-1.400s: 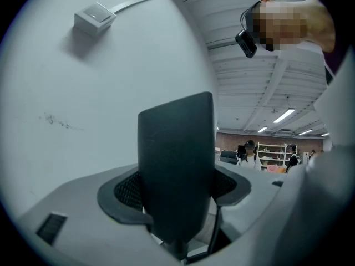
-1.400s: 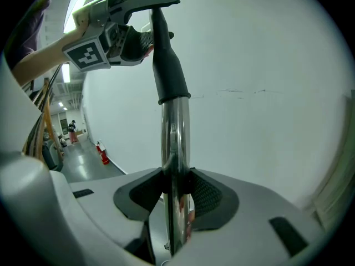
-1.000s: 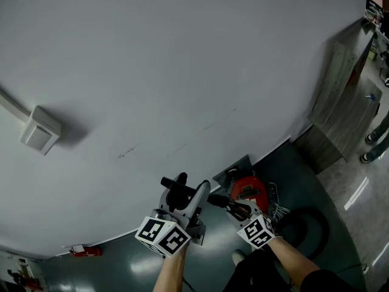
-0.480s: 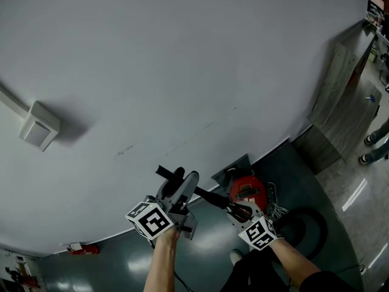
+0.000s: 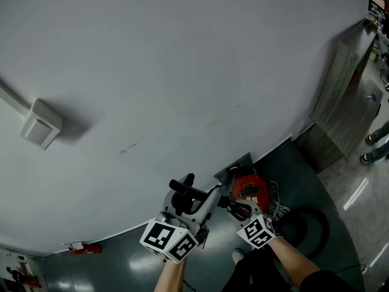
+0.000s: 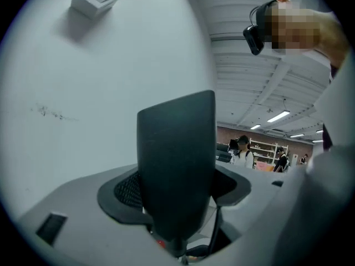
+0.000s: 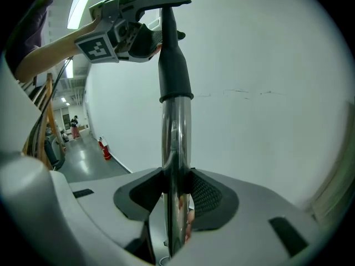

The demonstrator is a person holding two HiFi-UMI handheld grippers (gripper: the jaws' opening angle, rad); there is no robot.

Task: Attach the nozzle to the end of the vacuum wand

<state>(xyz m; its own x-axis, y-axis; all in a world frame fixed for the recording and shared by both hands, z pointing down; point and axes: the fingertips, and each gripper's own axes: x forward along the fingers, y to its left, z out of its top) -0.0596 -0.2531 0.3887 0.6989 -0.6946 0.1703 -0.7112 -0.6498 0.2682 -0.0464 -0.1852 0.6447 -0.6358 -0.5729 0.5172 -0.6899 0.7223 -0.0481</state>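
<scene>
The black nozzle (image 7: 173,65) sits over the top end of the chrome wand (image 7: 176,148), its flat head pointing right at the top. My left gripper (image 7: 138,35) is shut on the nozzle's head; in its own view the nozzle (image 6: 177,165) fills the space between the pads of the left gripper (image 6: 180,188). My right gripper (image 7: 177,195) is shut on the wand lower down. In the head view the left gripper (image 5: 197,198) with the nozzle (image 5: 185,190) stands just left of the right gripper (image 5: 234,208), in front of a white wall.
The red vacuum body (image 5: 248,191) stands on the dark floor by the wall, with a black hose (image 5: 304,227) coiled to its right. A wall box (image 5: 39,125) is mounted at the left. A wooden panel (image 5: 340,96) stands at the right. A red extinguisher (image 5: 82,249) lies at the wall's foot.
The left gripper swung left with the nozzle half a second ago, then came back right and lower, close to the right gripper. The right gripper and wand stayed put.
</scene>
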